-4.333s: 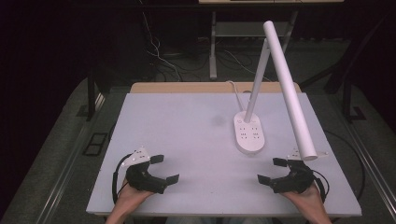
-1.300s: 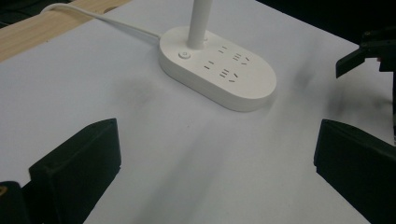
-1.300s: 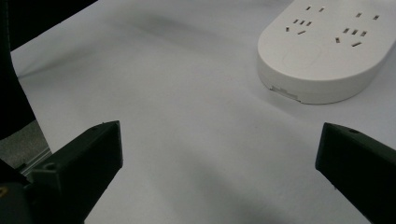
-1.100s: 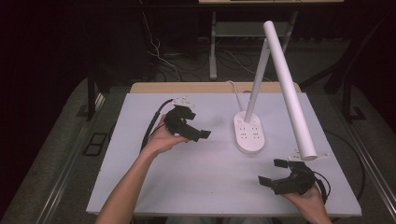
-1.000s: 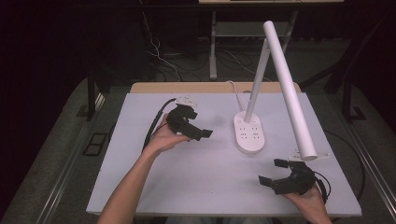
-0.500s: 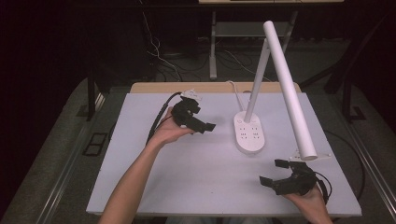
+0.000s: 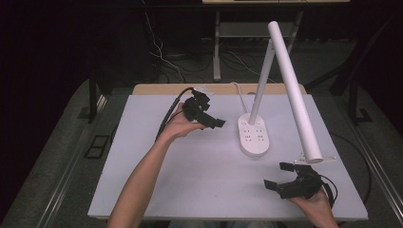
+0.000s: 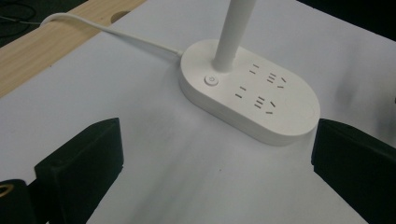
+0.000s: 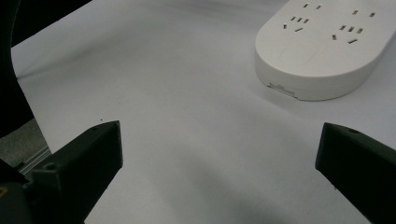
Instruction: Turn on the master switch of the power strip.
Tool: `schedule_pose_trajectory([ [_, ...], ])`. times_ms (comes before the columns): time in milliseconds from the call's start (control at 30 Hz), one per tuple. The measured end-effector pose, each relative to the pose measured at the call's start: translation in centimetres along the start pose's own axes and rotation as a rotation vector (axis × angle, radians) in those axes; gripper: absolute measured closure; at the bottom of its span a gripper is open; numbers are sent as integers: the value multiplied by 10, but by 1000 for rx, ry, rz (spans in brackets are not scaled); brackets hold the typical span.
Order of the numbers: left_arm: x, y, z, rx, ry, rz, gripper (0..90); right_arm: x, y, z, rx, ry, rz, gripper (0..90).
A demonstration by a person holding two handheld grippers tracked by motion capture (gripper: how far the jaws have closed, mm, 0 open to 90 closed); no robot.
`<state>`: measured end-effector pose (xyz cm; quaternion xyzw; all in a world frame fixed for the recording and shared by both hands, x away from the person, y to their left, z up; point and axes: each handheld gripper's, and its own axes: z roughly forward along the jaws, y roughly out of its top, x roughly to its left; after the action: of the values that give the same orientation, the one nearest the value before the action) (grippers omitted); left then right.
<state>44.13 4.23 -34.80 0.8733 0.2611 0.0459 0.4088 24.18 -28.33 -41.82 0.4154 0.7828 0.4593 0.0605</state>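
High view: left tool [image 7: 205,115] has moved from the near-left corner up beside the lamp base [image 7: 253,134], jaws spread (likely going for the power button [image 8: 211,80]); right tool [image 7: 288,177] stays spread, near-right corner of the surface [image 7: 142,156].

The table [image 7: 190,175] has a pale grey-white top with a light wood strip [image 7: 157,89] along its far edge. The lamp base [image 8: 250,100] is plain white, marked with small dark socket slots and a round power button [image 8: 211,79] with a grey symbol. Its stem [image 7: 262,78], long head [image 7: 294,90] and cord [image 8: 107,29] are white too. Both the left gripper [image 7: 209,118] and the right gripper [image 7: 280,176] are matte black.
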Motion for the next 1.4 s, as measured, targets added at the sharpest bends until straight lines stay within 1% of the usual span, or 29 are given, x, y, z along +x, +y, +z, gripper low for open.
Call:
schedule_pose_trajectory([
  [100,3,6,4,32,-8,10,32,0,0,0,1,0,0,2],
  [133,4,8,6,38,-11,9,38,0,0,0,0,-1,0,2],
  [167,4,10,7,34,-10,-3,44,0,0,0,1,-3,2,2],
  [267,6,15,11,45,-17,-3,67,0,0,0,0,-4,-1,2],
  [300,7,17,12,52,-17,7,76,0,0,0,1,-3,2,2],
  [333,7,18,14,54,-18,5,98,0,0,0,0,-2,3,2],
  [367,6,19,16,44,-21,-7,112,0,0,0,0,-2,1,2],
  [433,8,22,18,44,-31,-6,123,0,0,0,-1,-2,-1,2],
  [500,8,25,22,48,-40,-27,150,0,0,0,-5,-3,-3,2],
  [567,9,27,26,42,-42,-53,159,0,0,0,-8,-2,-3,2],
  [600,9,28,29,29,-37,-73,167,0,0,0,-9,-2,-2,2],
  [633,9,30,31,32,-37,-66,196,0,0,0,-10,-3,-5,2],
  [700,11,31,34,42,-45,-57,210,0,0,0,-9,-2,-4,2],
  [767,11,32,38,29,-39,-51,271,1,0,0,-7,1,-3,2],
  [833,11,32,43,7,-35,-78,305,2,0,0,-4,3,-5,2],
  [867,13,32,44,18,-40,-69,305,2,0,0,-4,3,-5,2],
  [933,13,31,49,-1,-34,-102,353,2,0,0,-3,1,-6,2],
  [1000,17,30,52,6,-35,-95,367,2,0,0,-3,2,-6,2],
  [1033,18,29,54,-8,-31,-114,381,2,0,0,-5,3,-5,2],
  [1067,20,28,56,-5,-33,-111,396,2,0,0,-5,3,-5,2],
  [1100,20,28,58,-13,-35,-129,423,1,0,0,-5,2,-6,2],
  [1133,21,27,62,-13,-40,-131,433,1,0,0,-5,3,-6,2],
  [1200,21,26,63,-15,-42,-136,447,1,0,0,-5,3,-6,2],
  [1233,21,26,65,-23,-48,-151,466,1,0,0,-4,3,-6,2],
  [1267,21,26,67,-19,-55,-155,476,1,0,0,-3,3,-7,2],
  [1300,20,25,69,-26,-53,-160,489,1,0,0,-2,3,-7,2],
  [1333,20,25,70,-24,-52,-155,517,1,0,0,1,3,-8,2],
  [1367,19,25,72,-30,-54,-166,517,1,0,0,1,3,-8,2],
  [1400,19,25,73,-29,-56,-159,529,1,0,0,2,3,-8,2],
])
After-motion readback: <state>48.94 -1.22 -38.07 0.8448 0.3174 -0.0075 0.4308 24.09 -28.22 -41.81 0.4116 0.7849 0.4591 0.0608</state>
